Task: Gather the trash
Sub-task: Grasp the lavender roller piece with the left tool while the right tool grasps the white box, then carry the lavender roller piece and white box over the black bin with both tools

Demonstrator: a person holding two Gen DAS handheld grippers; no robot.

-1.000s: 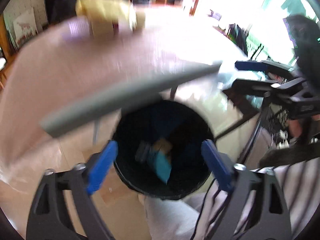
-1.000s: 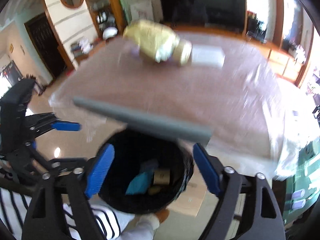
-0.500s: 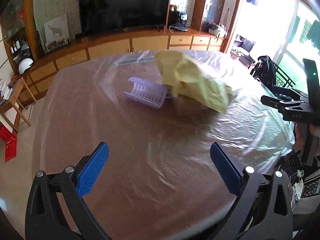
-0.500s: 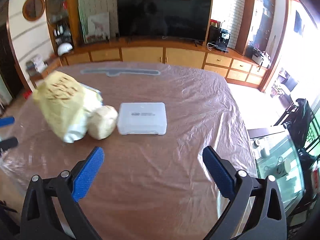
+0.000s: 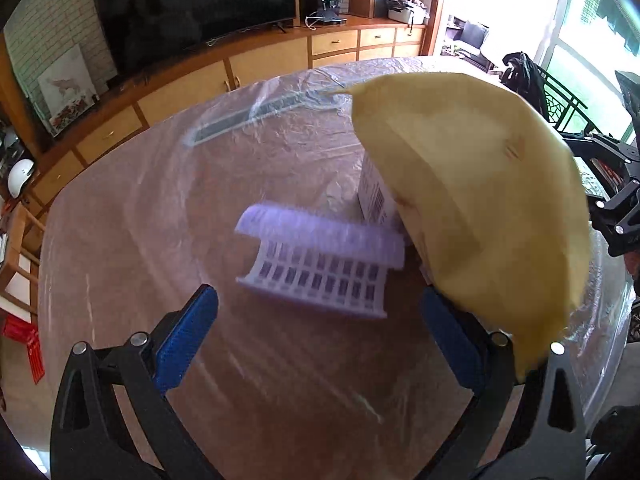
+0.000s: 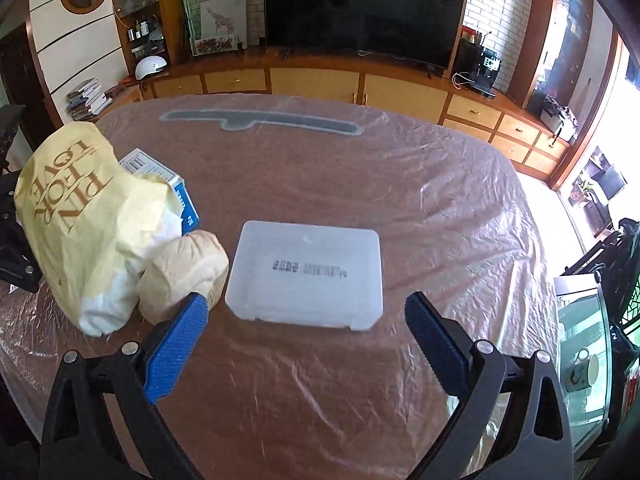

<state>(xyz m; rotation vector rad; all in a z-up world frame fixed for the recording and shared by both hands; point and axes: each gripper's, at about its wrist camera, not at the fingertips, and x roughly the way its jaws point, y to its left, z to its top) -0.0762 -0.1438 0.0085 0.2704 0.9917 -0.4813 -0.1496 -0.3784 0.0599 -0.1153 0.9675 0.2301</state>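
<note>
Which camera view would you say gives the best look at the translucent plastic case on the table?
The right wrist view: the translucent plastic case lies whole and unobstructed between the open right gripper fingers, its lid label visible. The left wrist view does not show it; there the yellow paper bag fills that side, beside a lavender basket.

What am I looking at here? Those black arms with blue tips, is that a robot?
No robot: a person holds a two-finger gripper in each hand, each with a camera looking along its fingers. One picture is from the left gripper, the other from the right gripper. Both are open and hold nothing. On the plastic-covered table lie a yellow paper bag, a crumpled paper wad, a clear plastic case, a lilac plastic basket and a small printed box.
</note>
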